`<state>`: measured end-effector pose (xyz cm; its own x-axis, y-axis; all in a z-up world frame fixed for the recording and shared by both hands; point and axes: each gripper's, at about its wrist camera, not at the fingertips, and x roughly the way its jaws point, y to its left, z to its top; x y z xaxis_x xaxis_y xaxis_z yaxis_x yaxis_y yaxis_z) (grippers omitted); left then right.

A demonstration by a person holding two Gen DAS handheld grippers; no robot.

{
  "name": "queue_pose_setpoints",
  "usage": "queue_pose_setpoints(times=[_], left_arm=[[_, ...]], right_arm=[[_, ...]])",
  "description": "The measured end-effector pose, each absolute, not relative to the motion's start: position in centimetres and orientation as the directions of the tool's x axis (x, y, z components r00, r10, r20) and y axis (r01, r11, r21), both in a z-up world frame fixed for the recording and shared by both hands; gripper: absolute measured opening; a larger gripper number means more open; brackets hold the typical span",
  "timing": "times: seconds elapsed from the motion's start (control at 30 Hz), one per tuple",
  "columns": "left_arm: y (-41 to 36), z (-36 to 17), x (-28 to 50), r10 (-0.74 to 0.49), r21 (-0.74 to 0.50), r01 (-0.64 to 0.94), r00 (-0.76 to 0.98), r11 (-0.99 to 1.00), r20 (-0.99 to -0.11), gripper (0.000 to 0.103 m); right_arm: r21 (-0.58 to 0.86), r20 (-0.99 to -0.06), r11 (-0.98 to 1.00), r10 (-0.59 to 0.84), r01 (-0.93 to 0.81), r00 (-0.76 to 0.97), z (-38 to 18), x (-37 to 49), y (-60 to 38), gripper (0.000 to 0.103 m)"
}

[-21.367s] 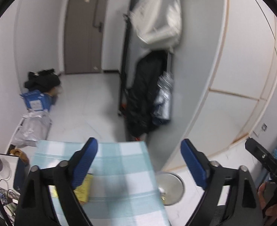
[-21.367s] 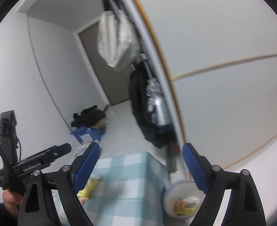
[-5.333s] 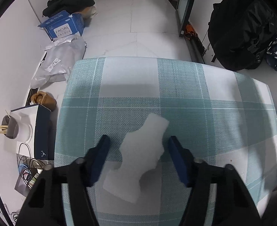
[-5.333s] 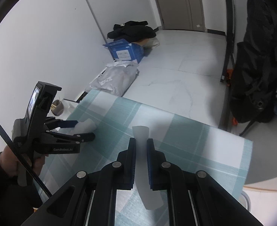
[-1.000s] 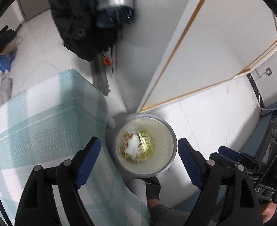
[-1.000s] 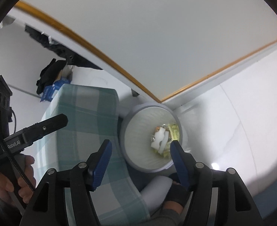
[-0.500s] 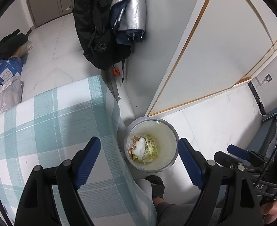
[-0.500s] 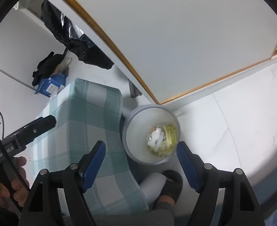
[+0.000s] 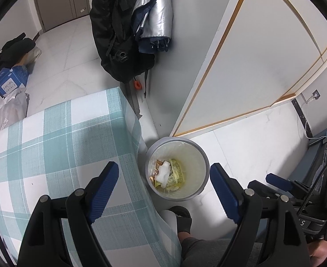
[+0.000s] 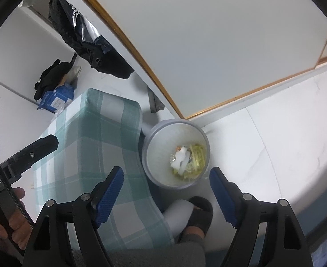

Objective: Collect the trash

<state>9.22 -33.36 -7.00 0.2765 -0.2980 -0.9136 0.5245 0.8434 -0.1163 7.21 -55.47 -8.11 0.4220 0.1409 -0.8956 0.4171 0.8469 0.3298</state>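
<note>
A grey trash bin (image 9: 204, 155) (image 10: 154, 133) stands on the floor beside the table. It holds a white foam piece (image 9: 163, 172) (image 10: 180, 156), a yellow wrapper (image 9: 176, 173) (image 10: 196, 153) and other scraps. My left gripper (image 9: 164, 168) hangs high above the bin, open, with nothing between its blue fingers. My right gripper (image 10: 166, 171) is also above the bin, open and empty. Each view catches the other gripper at its edge.
The table under a teal checked cloth (image 9: 63, 138) (image 10: 92, 138) lies left of the bin. A person's sandalled foot (image 9: 182, 218) (image 10: 199, 209) is just below the bin. A black backpack (image 9: 119, 33) and silver umbrella (image 9: 154, 11) hang by the wall. A blue box (image 9: 10, 80) sits far left.
Both grippers have risen away from the bin, which looks smaller now. The right gripper's fingers have spread wider. More of the table and room shows.
</note>
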Motion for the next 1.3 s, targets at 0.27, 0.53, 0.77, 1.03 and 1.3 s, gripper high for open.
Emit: queue_pose_setpoints(times=[0.27, 0.53, 0.77, 1.03, 1.3], left_arm=[[-33.52, -6.94, 8.85, -0.297, -0.108, 0.530, 0.286, 0.841, -0.911, 0.081], [-33.92, -6.72, 8.48, -0.302, -0.104, 0.539, 0.293, 0.836, -0.907, 0.081], [-33.90, -6.64, 8.48, -0.302, -0.106, 0.530, 0.298, 0.841, -0.905, 0.081], [-33.70, -6.73, 8.58, -0.304, -0.117, 0.523, 0.288, 0.844, -0.908, 0.081], [-33.60, -6.76, 8.63, -0.305, -0.120, 0.520, 0.288, 0.846, -0.908, 0.081]], right_arm=[[0.332, -0.897, 0.842, 0.142, 0.425, 0.419, -8.29, 7.01, -55.47, 0.080], [0.334, -0.898, 0.839, 0.146, 0.429, 0.415, -8.53, 6.95, -55.57, 0.080], [0.337, -0.898, 0.837, 0.147, 0.431, 0.415, -8.56, 6.94, -55.60, 0.080], [0.338, -0.898, 0.838, 0.149, 0.429, 0.415, -8.73, 6.98, -55.50, 0.080], [0.339, -0.898, 0.835, 0.150, 0.433, 0.415, -8.83, 7.00, -55.53, 0.080]])
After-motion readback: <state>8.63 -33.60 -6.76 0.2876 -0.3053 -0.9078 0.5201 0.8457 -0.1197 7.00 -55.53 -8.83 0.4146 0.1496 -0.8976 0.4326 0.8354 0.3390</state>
